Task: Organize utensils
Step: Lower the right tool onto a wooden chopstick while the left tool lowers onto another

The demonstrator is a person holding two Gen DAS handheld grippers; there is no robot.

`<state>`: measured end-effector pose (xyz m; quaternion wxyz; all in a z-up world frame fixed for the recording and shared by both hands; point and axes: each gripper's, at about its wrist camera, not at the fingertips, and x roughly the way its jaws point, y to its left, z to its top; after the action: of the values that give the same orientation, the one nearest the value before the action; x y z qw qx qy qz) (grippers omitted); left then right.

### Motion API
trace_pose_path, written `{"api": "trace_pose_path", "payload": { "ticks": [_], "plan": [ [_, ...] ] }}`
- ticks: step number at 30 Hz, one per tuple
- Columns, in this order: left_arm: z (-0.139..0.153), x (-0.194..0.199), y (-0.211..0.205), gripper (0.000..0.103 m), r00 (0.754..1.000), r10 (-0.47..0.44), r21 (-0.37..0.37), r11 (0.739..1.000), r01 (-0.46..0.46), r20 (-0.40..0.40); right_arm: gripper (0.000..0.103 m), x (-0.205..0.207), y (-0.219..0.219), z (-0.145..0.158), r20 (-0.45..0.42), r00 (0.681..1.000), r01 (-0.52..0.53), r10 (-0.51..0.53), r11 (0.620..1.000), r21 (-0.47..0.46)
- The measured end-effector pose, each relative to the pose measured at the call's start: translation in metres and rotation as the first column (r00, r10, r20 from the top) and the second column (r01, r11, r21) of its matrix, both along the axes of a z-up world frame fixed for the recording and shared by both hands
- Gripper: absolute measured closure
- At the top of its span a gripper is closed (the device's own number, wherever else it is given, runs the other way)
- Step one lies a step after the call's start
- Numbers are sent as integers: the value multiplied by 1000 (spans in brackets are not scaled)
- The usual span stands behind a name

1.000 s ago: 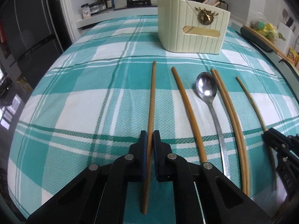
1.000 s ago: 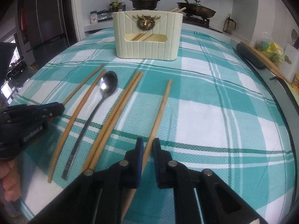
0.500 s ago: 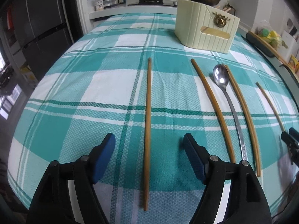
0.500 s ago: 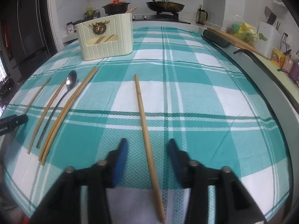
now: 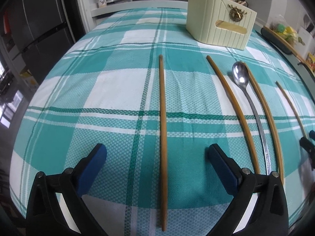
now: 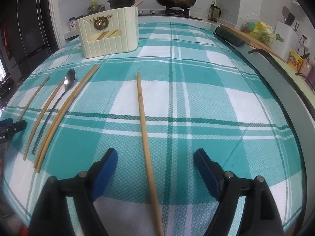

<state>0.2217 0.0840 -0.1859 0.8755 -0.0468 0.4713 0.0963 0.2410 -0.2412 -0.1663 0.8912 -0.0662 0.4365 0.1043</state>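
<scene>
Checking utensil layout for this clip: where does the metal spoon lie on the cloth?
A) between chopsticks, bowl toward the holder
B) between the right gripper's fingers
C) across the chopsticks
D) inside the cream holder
A: the spoon lies flat among chopsticks, bowl end toward the holder.

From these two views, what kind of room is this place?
Most likely a home kitchen. A gas stove carries a lidded pan and a red-lidded pot, and chopsticks and a spoon lie on a table with a checked cloth.
</scene>
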Motion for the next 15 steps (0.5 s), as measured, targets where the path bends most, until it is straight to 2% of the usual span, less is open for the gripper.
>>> {"api": "trace_pose_path", "payload": {
  "ticks": [7, 12, 15],
  "plan": [
    [0, 2, 1, 0, 1000, -20, -12, 1000, 20, -19, 14, 1, 1, -2, -4, 1000, 7, -7, 1000, -4],
    [0, 1, 2, 0, 999, -37, -14, 999, 37, -31, 7, 4, -1, -2, -12, 999, -33, 33, 999, 13],
    [-1, 2, 3, 0, 999, -35, -25, 999, 35, -28, 7, 4, 0, -3, -15, 999, -50, 50, 999, 2]
  ]
}}
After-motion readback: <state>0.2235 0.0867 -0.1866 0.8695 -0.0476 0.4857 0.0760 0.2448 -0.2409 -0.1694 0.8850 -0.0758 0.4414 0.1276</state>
